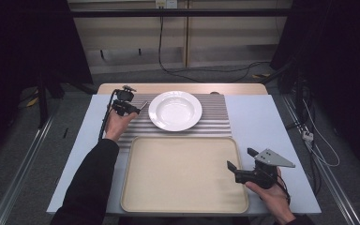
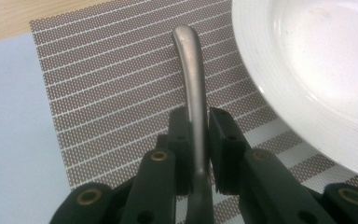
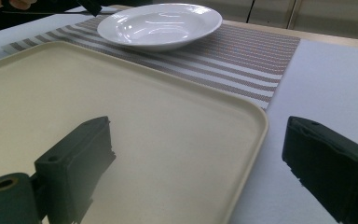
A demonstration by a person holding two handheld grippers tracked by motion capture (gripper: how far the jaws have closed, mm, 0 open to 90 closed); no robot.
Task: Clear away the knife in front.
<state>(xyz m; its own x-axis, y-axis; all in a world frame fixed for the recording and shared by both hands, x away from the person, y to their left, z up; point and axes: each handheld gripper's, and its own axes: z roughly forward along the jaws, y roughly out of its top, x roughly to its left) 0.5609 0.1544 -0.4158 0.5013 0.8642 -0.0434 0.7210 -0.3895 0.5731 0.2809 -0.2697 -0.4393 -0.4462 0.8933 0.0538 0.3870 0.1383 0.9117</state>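
Step in hand: we judge this to be table laying; we are setting a piece of metal cutlery (image 2: 192,84) down on the striped placemat (image 2: 121,79), just left of the white plate (image 1: 175,110)
Left gripper: our left gripper (image 1: 130,108) has its jaws drawn narrow and clamped on the cutlery's handle, which runs forward between the pads with its rounded end pointing away from us
Cutlery: in the left gripper view the handle lies low over the placemat, close beside the plate's rim but apart from it; we cannot tell whether it already touches the mat, nor which kind of utensil it is, since the working end is hidden under the gripper
Right gripper: our right gripper (image 1: 242,164) rests with jaws wide and nothing between them, straddling the near right corner of the beige tray (image 1: 168,159)
Tray: bare, in front of the plate
Next move: it calls for lowering the handle flat onto the mat, parallel to the plate's edge, then parting the jaws gently so the piece does not roll or knock the rim
Risk: we think lifting away too soon could drag the cutlery askew
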